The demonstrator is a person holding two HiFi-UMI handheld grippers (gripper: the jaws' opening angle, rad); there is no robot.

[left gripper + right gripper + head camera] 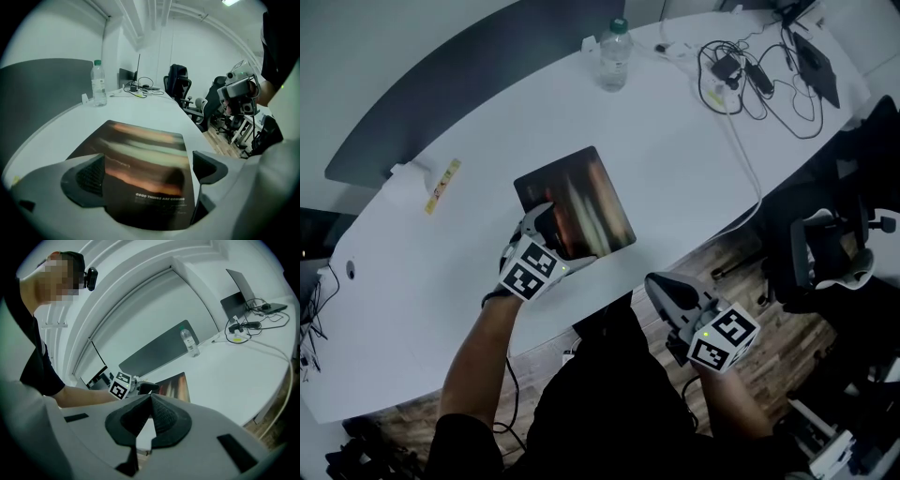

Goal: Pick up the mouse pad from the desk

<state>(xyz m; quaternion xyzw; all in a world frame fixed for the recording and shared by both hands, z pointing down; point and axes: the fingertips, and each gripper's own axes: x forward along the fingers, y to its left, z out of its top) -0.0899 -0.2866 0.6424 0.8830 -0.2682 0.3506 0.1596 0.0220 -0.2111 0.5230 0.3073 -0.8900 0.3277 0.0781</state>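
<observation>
The mouse pad (581, 192), a dark rectangle with blurred orange and pale streaks, lies flat on the white desk (684, 159). My left gripper (560, 242) hovers over its near left corner, tilted downward. In the left gripper view the pad (140, 145) fills the space between the jaws of the left gripper (147, 173), which stand wide open and do not press on it. My right gripper (661, 286) hangs off the desk's near edge, over the floor. Its jaws meet with nothing between them (151, 399), and the pad (176, 384) shows beyond it.
A water bottle (615, 54) stands at the desk's far side, before a dark partition (441, 84). Tangled cables with a charger (750, 75) and a laptop (816, 61) sit far right. A yellow strip (442, 185) lies left of the pad. Office chairs (834, 253) stand right.
</observation>
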